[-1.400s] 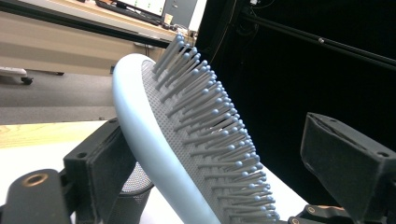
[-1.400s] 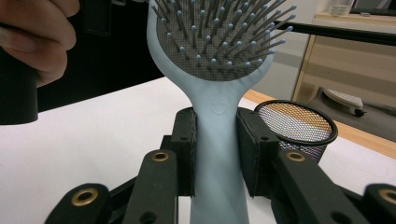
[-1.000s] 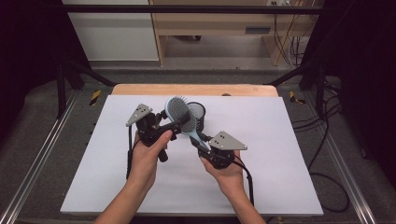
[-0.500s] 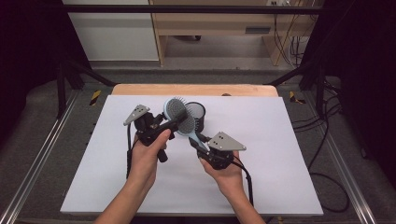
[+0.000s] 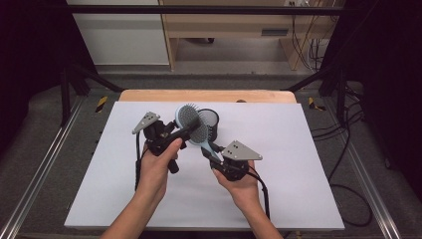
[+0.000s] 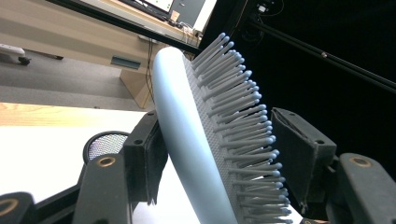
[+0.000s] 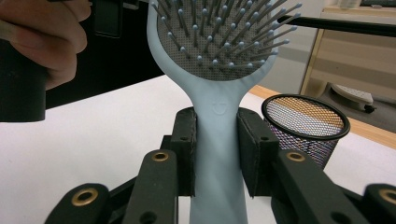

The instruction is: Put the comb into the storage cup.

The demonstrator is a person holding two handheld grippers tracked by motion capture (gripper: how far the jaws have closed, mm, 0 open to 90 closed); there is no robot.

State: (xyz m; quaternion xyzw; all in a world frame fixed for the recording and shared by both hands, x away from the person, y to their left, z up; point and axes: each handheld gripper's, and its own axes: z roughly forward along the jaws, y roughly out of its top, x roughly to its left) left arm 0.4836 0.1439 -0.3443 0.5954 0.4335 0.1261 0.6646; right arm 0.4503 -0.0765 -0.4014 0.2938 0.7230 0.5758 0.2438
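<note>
You face a white tabletop with a wooden strip along its far edge, grey floor around it, a pale wooden cabinet beyond, black drapes at both sides, and cables trailing on the right.

Each black gripper carries a grey triangular plate, brass-ringed screws and a black cable.

The hairbrush looks like smooth, matt pale-blue plastic, its grey pad dotted with fine holes under plastic bristles. Just beside the hairbrush, the pen cup is black wire mesh, faintly glinting. The bench wears a matt white sheet; its far edge is bare wood.
</note>
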